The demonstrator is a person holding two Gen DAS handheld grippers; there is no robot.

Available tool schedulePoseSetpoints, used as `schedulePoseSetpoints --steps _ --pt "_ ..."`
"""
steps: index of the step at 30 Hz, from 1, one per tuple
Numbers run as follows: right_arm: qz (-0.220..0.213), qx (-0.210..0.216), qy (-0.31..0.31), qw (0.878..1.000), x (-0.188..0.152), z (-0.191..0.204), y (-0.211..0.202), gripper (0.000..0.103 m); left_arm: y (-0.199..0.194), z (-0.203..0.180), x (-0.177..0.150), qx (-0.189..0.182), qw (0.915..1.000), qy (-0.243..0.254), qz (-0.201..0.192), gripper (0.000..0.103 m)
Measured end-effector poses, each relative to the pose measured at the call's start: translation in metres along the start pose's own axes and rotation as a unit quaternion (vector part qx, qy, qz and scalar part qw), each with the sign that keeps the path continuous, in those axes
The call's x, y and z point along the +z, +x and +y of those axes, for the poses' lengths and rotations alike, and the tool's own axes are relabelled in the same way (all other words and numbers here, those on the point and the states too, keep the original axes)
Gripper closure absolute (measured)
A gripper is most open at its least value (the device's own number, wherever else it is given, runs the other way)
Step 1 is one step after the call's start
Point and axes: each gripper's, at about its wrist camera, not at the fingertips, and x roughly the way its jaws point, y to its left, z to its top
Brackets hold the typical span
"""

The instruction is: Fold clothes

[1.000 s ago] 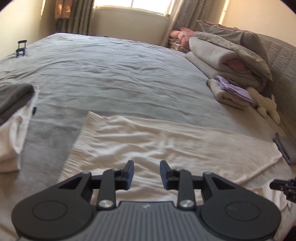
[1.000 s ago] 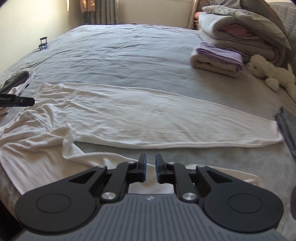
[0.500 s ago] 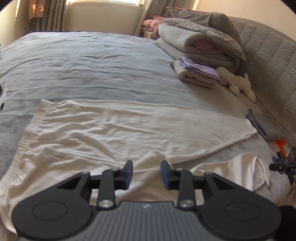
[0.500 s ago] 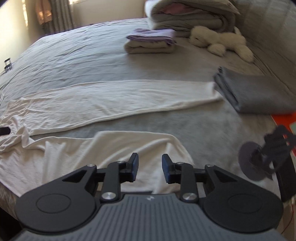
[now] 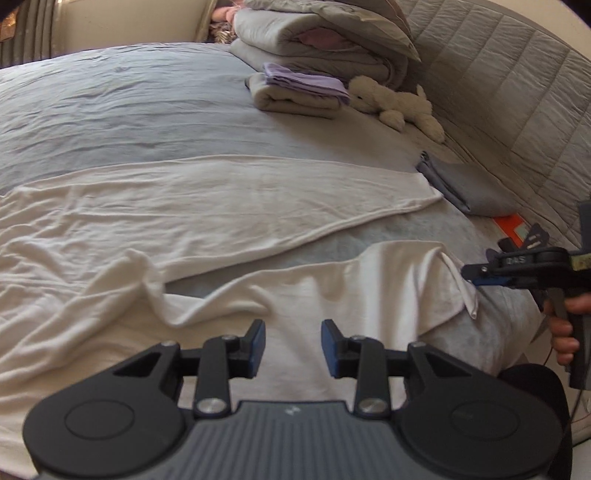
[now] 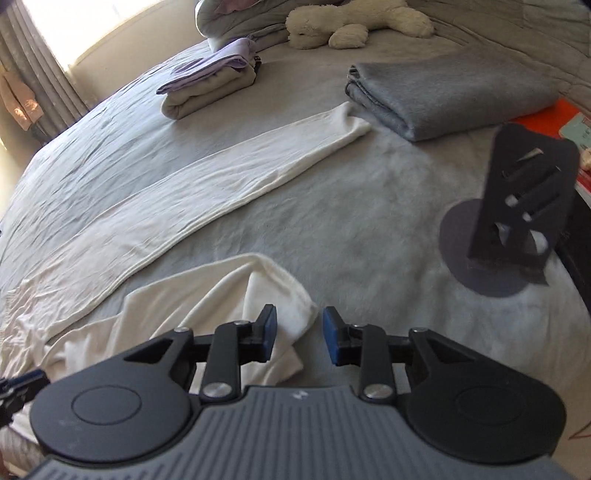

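Note:
A cream long-sleeved garment (image 5: 207, 206) lies spread on the grey bed. One sleeve (image 6: 229, 177) stretches toward the headboard. The near sleeve end (image 6: 258, 295) lies crumpled at the bed's front edge. My left gripper (image 5: 292, 347) is open and empty above the near sleeve (image 5: 351, 295). My right gripper (image 6: 299, 332) is open, its jaws just over the near sleeve's cuff. It also shows in the left wrist view (image 5: 476, 275), right beside the cuff.
A folded grey cloth (image 6: 443, 92), a folded beige and lilac pile (image 6: 210, 81), a white plush toy (image 6: 351, 22) and stacked bedding (image 5: 317, 40) lie by the padded headboard (image 5: 517, 81). A black stand (image 6: 517, 206) and an orange object (image 6: 535, 114) sit at the right.
Both grippers swung right toward the near sleeve end. The right gripper opened from nearly shut and dropped close to the cuff. The left gripper stayed open.

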Motion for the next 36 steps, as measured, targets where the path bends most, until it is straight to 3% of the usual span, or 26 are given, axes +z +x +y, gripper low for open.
schedulePoseSetpoints --steps 1,2,7,12,14,17,19,26,36 --pt "-0.005 -0.011 -0.015 1.0 0.002 0.002 0.001 0.098 0.002 -0.003 0.0 0.0 1.0 0.003 0.002 0.069" --pt "-0.011 -0.023 -0.029 0.999 0.004 0.005 0.002 0.1 0.003 -0.006 0.0 -0.001 1.0 0.006 0.003 0.069" --pt "-0.039 -0.074 -0.095 0.992 0.019 0.015 0.003 0.1 0.01 -0.012 0.0 -0.001 0.9997 0.017 0.014 0.069" --pt "-0.078 -0.08 -0.112 0.987 0.046 0.011 0.004 0.1 0.012 -0.018 -0.001 -0.003 0.9994 0.027 0.02 0.069" --pt "-0.085 -0.085 -0.111 0.986 0.054 0.01 0.006 0.099 0.01 -0.021 -0.004 -0.009 0.9991 0.037 0.018 0.069" --pt "-0.088 -0.095 -0.117 0.985 0.052 0.011 0.0 0.084 0.004 -0.026 -0.009 -0.021 0.998 0.058 0.015 0.069" --pt "-0.084 -0.087 -0.113 0.986 0.045 0.009 -0.007 0.063 0.0 -0.028 -0.013 -0.031 0.9969 0.071 0.012 0.069" --pt "-0.046 -0.071 -0.058 0.995 0.01 -0.004 -0.02 0.062 -0.016 -0.035 -0.035 -0.051 0.9907 0.126 0.008 0.069" --pt "-0.03 -0.045 0.026 0.998 -0.012 -0.015 -0.014 0.062 -0.012 -0.039 -0.06 -0.027 0.9836 0.178 0.0 0.069"
